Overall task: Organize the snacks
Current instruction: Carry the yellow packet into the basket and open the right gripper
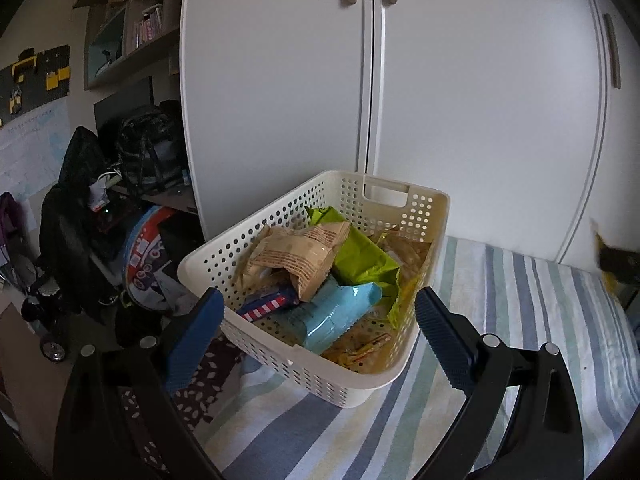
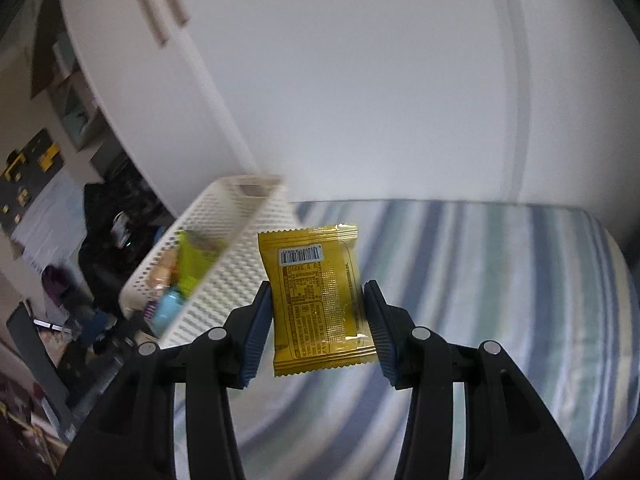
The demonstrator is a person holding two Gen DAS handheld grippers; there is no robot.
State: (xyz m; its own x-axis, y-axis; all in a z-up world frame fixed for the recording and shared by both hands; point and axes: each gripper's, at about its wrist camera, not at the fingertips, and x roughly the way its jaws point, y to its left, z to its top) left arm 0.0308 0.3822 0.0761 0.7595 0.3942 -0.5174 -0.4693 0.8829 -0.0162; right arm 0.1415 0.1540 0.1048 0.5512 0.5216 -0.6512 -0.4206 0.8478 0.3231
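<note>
A cream perforated basket (image 1: 280, 210) stands on the striped bed cover (image 1: 520, 320), near its left edge. Inside lie a beige paper packet (image 1: 296, 256), a green packet (image 1: 360, 260), a light blue packet (image 1: 332, 312), a red-and-white striped bar (image 1: 266, 307) and yellow wrappers at the bottom. My left gripper (image 1: 318, 300) hangs open just above the basket's near rim, holding nothing. My right gripper (image 2: 318, 292) is shut on a yellow snack packet (image 2: 316, 296), back side with barcode facing the camera, held in the air to the right of the basket (image 2: 240, 268).
White wardrobe doors (image 1: 480, 100) rise right behind the basket and bed. Left of the bed are a dark jacket on a chair (image 1: 68, 216), a black bag (image 1: 148, 152) and a round printed tin (image 1: 148, 256) on the floor. Shelves (image 1: 132, 20) hang at upper left.
</note>
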